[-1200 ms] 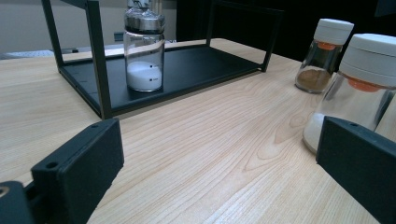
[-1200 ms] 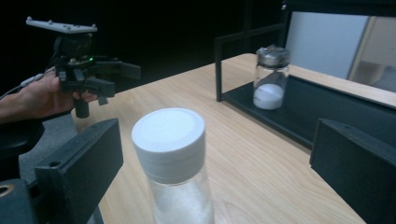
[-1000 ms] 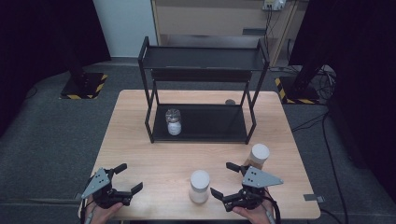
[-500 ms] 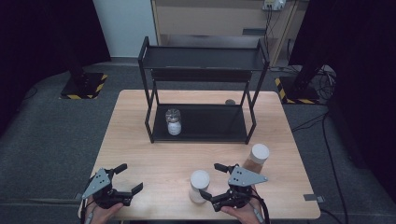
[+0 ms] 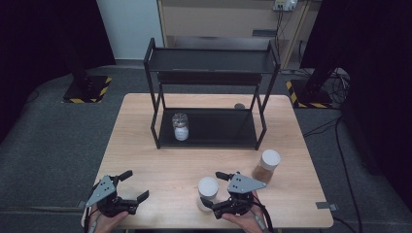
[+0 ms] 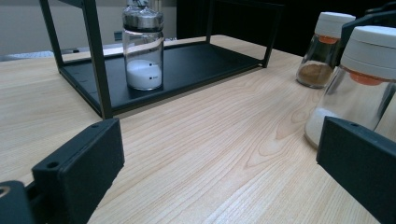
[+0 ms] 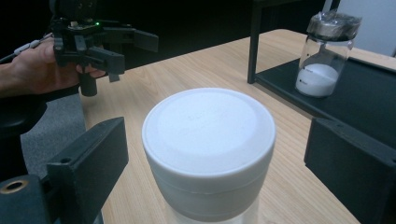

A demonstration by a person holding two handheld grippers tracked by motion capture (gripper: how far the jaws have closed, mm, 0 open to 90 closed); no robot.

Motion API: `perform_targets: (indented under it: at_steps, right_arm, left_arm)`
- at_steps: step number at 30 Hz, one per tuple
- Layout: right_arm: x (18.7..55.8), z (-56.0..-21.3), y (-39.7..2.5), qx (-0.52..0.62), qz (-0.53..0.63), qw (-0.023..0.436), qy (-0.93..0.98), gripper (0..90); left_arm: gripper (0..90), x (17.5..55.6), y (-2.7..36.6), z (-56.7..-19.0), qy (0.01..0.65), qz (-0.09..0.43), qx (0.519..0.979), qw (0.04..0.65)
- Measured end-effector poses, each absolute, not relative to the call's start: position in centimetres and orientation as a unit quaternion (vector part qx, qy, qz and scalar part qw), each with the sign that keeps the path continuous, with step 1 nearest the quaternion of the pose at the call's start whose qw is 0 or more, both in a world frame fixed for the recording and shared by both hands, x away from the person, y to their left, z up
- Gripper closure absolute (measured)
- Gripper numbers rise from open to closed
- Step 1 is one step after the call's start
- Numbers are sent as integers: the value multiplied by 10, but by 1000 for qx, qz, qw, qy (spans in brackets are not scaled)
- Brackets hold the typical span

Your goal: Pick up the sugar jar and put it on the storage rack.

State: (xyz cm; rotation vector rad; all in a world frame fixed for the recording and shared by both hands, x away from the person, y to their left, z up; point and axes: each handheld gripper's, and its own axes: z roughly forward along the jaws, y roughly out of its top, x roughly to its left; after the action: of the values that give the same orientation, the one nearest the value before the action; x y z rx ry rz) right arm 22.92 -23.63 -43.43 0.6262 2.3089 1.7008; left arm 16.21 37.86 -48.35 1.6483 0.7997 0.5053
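White-capped jar [image 5: 207, 192] stands upright on the counter [image 5: 145, 141] near its front edge in the high view, just left of the right claw [image 5: 218, 190], whose spread jaws point leftward at it and bracket it without visibly touching. The left claw [image 5: 132, 186] rests well apart at the front left corner, also released, so the right hand is plainly the nearer one. A second jar of brown powder [image 5: 266, 166] stands just beyond to the right, and a glass shaker [image 5: 180, 126] sits on the lower deck of the black rack [image 5: 211, 73].

Left gripper view: wide-open jaws frame bare counter, with the white-capped jar [image 6: 355, 84] off to the right and the shaker [image 6: 144, 49] on the rack ahead.

Right gripper view: the jar's cap [image 7: 208, 144] sits squarely between the parted jaws, its long axis vertical, directly ahead. Judging from this, closing on the cap is what the coming move calls for.
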Motion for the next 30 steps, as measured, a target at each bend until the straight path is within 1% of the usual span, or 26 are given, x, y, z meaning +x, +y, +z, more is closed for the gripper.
perform_targets:
  at_steps: [3,6,11,13,15,30]
  right_arm:
    - [230,-438,-233,215,573,103,784,93]
    - [229,-440,-232,211,574,108,784,132]
    - [229,-443,-232,207,578,106,782,230]
    - [228,-444,-232,203,579,107,783,296]
    - [227,-445,-231,199,578,112,783,332]
    - [223,-438,-227,201,567,123,789,340]
  left_arm:
    - [0,162,379,-484,342,216,706,582]
    - [0,162,378,-483,341,216,708,580]
    - [0,162,378,-483,342,216,707,580]
    - [0,162,378,-483,341,215,707,580]
    - [0,162,378,-483,341,216,707,581]
    - [0,162,378,-483,341,215,707,581]
